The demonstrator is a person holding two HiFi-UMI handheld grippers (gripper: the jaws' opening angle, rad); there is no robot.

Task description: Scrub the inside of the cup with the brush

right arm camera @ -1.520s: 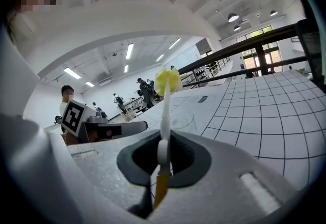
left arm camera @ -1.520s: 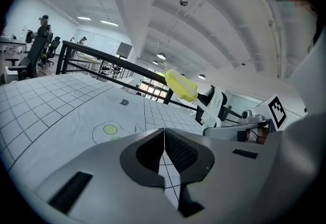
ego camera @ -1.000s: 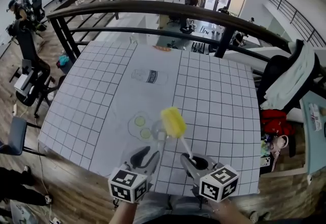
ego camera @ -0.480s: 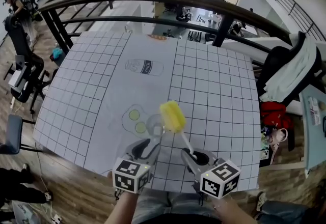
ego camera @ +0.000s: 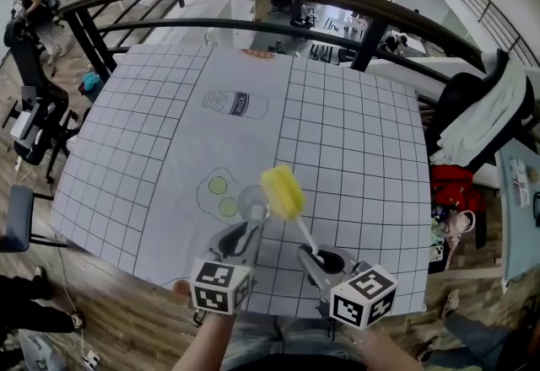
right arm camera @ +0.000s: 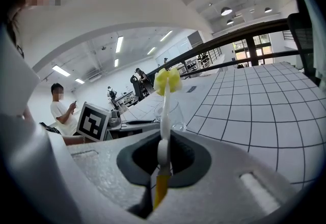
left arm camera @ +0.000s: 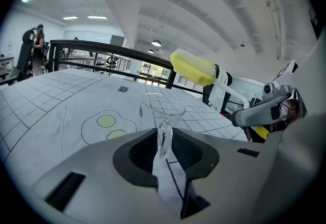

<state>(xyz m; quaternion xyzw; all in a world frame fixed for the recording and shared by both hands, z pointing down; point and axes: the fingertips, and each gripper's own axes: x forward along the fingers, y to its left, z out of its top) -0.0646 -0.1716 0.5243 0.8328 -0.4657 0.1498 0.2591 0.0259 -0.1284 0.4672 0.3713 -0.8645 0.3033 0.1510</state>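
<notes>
between the left fingers [left arm camera: 140,152], a clear cup [left arm camera: 163,108] pinched by its stem
the left fingers have just been closing and now look to press on the stem, cup upright ahead of them over the table [ego camera: 354,133]. the right fingers [right arm camera: 186,159] clamp the brush [right arm camera: 164,111] handle, its yellow head raised above the cup rim, not yet inside. thin stem, slick glass: a brush pushed in off-centre could tip or twist the cup loose.

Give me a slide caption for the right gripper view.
Right gripper clamped on the brush by its white handle, yellow head raised, clear cup just behind, gridded table beyond.
</notes>
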